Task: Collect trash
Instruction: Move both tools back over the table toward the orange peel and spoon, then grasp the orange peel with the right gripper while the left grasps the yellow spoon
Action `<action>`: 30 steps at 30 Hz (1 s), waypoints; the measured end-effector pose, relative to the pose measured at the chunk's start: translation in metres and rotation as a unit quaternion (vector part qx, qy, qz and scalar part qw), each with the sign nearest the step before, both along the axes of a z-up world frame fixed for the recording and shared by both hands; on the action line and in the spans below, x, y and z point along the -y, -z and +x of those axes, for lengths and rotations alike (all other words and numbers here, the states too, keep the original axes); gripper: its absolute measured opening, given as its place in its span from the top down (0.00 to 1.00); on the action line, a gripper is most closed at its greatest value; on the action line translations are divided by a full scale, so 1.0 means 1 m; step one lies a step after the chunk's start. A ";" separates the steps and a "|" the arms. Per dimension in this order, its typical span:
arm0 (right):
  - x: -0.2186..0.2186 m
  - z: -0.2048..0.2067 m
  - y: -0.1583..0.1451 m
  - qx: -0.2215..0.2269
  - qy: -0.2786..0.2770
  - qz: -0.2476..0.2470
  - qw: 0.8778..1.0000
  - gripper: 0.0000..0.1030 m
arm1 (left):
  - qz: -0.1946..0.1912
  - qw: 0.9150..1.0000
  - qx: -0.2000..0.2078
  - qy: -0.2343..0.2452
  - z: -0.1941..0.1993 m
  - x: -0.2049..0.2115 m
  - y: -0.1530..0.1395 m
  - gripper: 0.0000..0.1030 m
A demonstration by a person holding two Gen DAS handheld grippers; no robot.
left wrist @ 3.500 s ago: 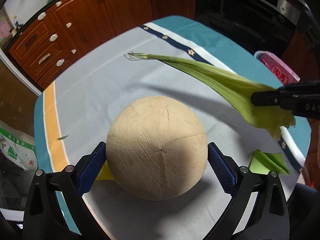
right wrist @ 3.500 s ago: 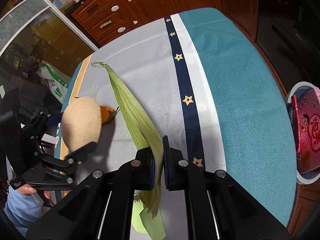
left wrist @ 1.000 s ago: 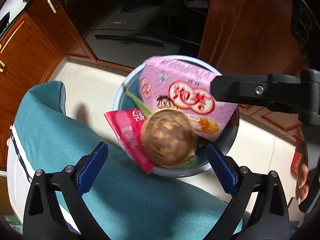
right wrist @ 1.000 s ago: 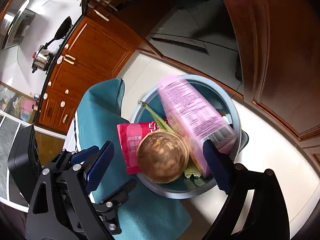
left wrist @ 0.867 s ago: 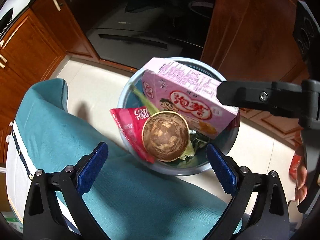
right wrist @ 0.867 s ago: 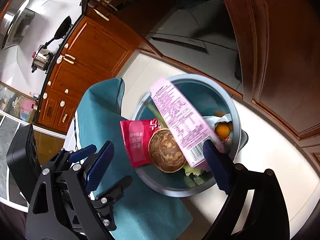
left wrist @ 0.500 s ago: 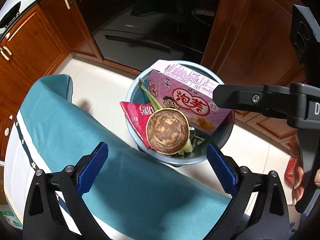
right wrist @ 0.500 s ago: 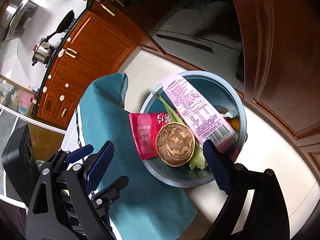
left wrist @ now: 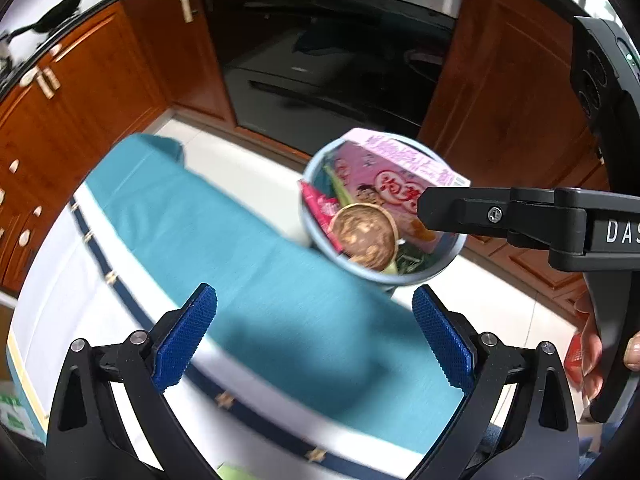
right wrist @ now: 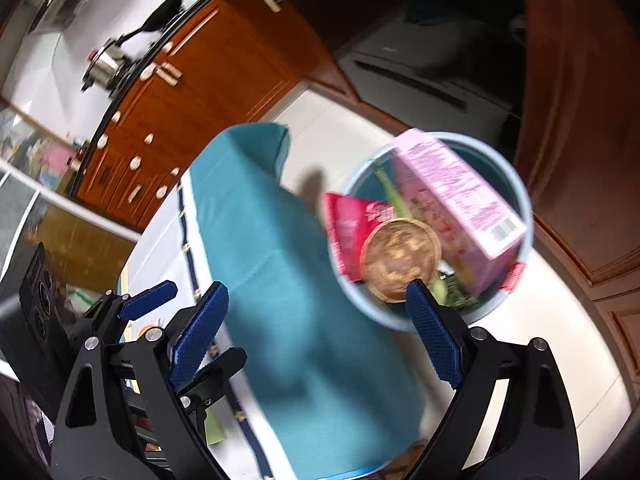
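Note:
A pale blue trash bin (left wrist: 416, 278) stands on the floor beyond the table edge; it also shows in the right wrist view (right wrist: 524, 200). In it lie a round brown coconut (left wrist: 363, 236) (right wrist: 400, 258), a pink carton (left wrist: 394, 176) (right wrist: 452, 196), a red snack packet (left wrist: 322, 210) (right wrist: 348, 224) and a green corn husk (right wrist: 390, 196). My left gripper (left wrist: 314, 336) is open and empty above the teal tablecloth (left wrist: 240, 268). My right gripper (right wrist: 316, 330) is open and empty, near the bin.
Wooden cabinets (left wrist: 80, 92) and a dark oven (left wrist: 332, 68) stand behind the bin. The tablecloth (right wrist: 288, 300) drapes over the table edge. A green scrap (left wrist: 234, 472) lies at the table's near edge. A pot (right wrist: 108, 64) sits on the counter.
The coconut and the corn husk, held 3.5 s ago, now lie in the bin. Both grippers are open and have drawn back from the bin over the table.

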State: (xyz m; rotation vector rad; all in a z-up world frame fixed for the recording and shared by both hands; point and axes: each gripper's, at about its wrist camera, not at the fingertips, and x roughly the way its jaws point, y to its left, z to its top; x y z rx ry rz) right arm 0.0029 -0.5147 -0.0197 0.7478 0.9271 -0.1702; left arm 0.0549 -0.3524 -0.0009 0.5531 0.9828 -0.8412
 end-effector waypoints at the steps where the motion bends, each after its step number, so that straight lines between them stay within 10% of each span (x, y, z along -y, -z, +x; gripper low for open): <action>1: -0.008 0.003 -0.002 0.000 -0.006 -0.001 1.000 0.16 | -0.003 1.000 0.000 -0.007 0.002 -0.011 -0.002 0.04; 30: -0.284 0.130 0.017 -0.092 -0.268 -0.047 0.958 0.13 | -0.031 0.964 -0.040 -0.262 0.067 -0.345 0.029 0.04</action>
